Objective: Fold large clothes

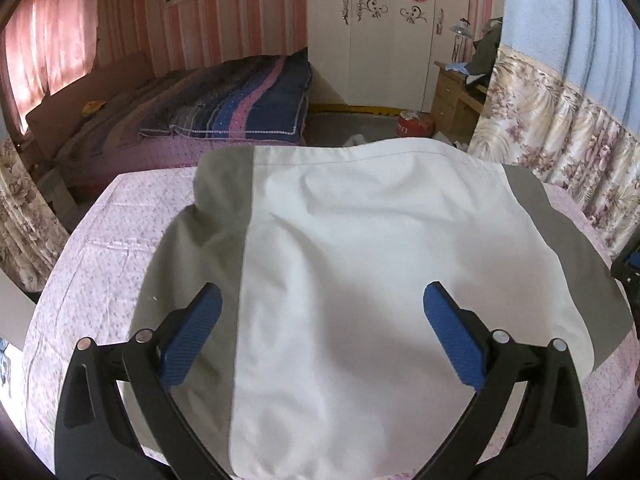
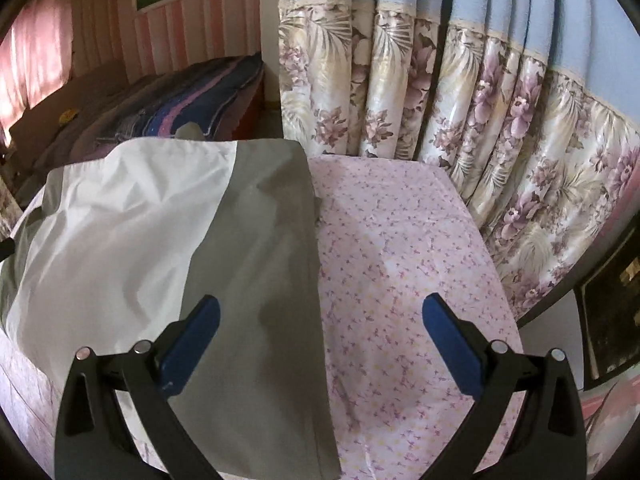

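White-and-grey garment spread flat on the table, under a pink floral cloth, partly folded with grey panels at both sides. Left tool wide, empty, hovering over the white middle. Right tool likewise wide, gripping nothing, straddling the grey right edge. Risks from here: pinching the floral cloth along with the garment edge, dragging both; catching only the top layer, so the fold skews; slick-looking fabric sliding toward the table's far edge.
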Motion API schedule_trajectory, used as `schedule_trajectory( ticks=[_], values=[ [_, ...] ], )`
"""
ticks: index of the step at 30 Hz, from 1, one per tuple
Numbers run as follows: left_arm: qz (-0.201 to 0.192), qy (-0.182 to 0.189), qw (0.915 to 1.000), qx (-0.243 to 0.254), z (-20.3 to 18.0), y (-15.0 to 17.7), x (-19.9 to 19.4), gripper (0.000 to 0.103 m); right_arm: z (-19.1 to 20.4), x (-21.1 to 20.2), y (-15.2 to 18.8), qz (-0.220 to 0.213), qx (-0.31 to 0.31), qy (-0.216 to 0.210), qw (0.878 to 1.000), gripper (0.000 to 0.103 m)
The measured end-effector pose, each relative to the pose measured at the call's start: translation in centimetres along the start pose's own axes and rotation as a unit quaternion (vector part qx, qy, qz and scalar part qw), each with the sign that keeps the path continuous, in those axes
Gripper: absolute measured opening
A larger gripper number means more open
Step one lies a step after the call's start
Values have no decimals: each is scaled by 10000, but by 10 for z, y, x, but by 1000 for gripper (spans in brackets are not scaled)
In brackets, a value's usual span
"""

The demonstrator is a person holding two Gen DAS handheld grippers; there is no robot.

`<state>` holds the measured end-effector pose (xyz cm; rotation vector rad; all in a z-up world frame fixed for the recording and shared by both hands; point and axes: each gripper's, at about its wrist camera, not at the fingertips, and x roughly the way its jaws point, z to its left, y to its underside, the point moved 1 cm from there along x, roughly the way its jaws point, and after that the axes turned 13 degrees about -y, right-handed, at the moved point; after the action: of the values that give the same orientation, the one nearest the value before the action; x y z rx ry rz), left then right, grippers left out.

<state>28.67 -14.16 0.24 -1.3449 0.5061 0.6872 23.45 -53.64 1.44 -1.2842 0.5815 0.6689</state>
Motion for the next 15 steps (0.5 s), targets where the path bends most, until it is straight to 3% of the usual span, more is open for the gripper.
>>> schedule_trajectory(
  ticks=[9,13,15],
  values=[
    [28,74,10000,5,-26,-5,-6,100,-10,25,-11,194,429,-312,9984,101],
    [131,81,9999,78,-43,-8,4,100,-7,62,-14,717,307,-507,9957,100],
    [200,83,9997,143,-51,-7,11,100,-2,78,-11,977,205,-561,9934,93]
  ],
)
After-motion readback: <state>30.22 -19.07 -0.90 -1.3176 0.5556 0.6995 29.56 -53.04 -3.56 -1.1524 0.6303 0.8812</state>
